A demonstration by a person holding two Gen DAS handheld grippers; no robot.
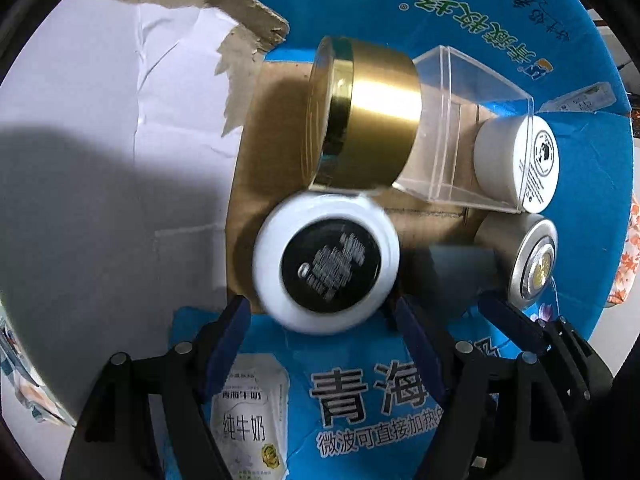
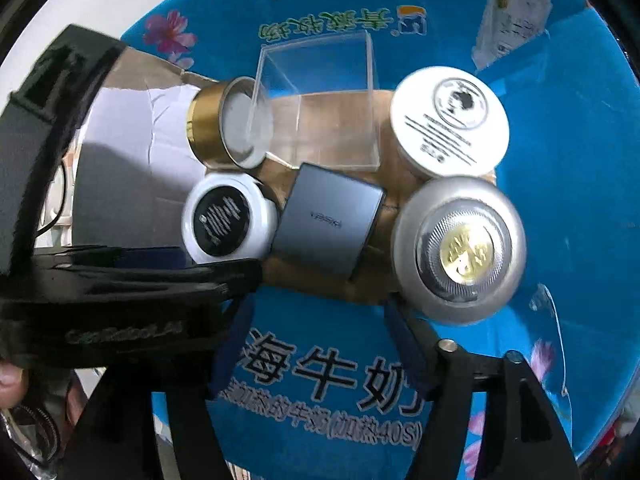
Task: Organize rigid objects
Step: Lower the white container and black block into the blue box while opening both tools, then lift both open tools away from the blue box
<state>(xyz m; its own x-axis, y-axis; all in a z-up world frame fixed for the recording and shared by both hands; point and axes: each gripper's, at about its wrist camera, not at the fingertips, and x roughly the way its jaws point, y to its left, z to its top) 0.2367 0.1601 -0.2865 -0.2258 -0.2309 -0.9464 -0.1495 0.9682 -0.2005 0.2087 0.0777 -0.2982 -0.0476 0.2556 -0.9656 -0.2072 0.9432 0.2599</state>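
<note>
Both grippers point down into a blue cardboard box point(image 2: 580, 160). My left gripper point(image 1: 318, 306) is open. A white jar with a black face point(image 1: 326, 268) lies just past its tips, blurred, with no pad pressing on it. My right gripper point(image 2: 318, 312) is open with nothing between its fingers. Ahead of it a grey flat device point(image 2: 328, 224) lies on the brown box floor point(image 2: 304, 280). Beside the right fingertip stands a silver round tin point(image 2: 458, 250) with a gold centre. The white jar point(image 2: 230, 218) is left of the device.
A gold jar point(image 1: 372, 120) lies on its side against a clear acrylic box point(image 2: 320, 104). A white labelled jar point(image 2: 450, 120) sits at the back right. The left tool's black frame point(image 2: 120, 300) crosses the right view, and a person's fingertip point(image 2: 8, 384) shows. White paper point(image 1: 100, 140) covers the left side.
</note>
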